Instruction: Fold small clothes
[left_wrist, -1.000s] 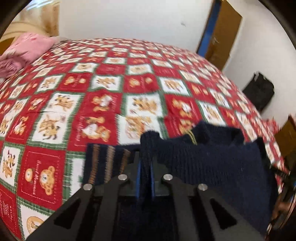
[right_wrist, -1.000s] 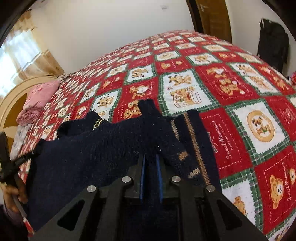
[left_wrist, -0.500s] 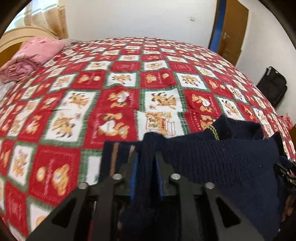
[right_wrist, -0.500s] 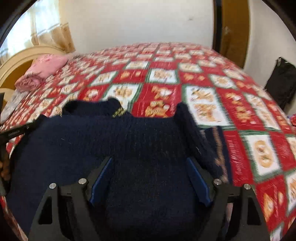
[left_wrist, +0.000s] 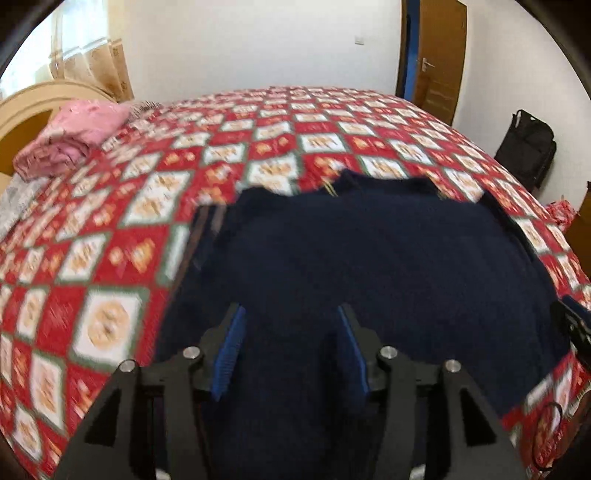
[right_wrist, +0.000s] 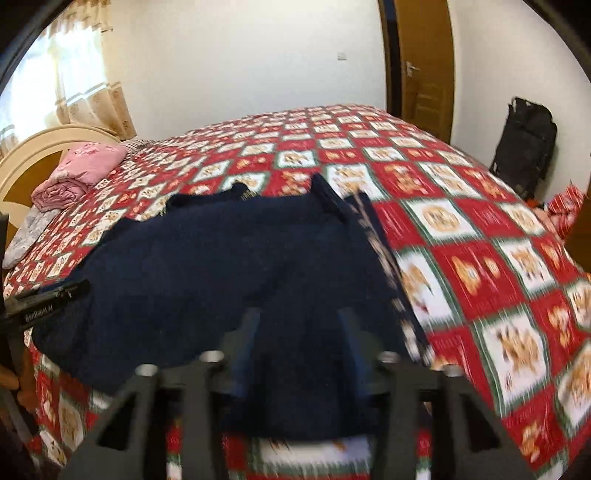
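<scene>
Fingers (left_wrist: 231, 347) on your left gripper (left_wrist: 291, 350) stand apart and are opening, their blue pads clear of the navy sweater (left_wrist: 369, 266) that lies beneath and between them. Your right gripper (right_wrist: 301, 347) is also released but its fingers (right_wrist: 247, 339) are closing, with the near hem of the sweater (right_wrist: 221, 266) below the gap and not pinched. That sweater lies flat on the bed (right_wrist: 480, 229) near its front edge, on a red, white and green bear-print cover, collar pointing away from you and a patterned sleeve folded along its right side. Both views are blurred. A folded pink blanket (left_wrist: 74, 136) sits far off by the headboard. A black bag (right_wrist: 524, 144) stands against the wall beside the wooden door (right_wrist: 424, 66).
</scene>
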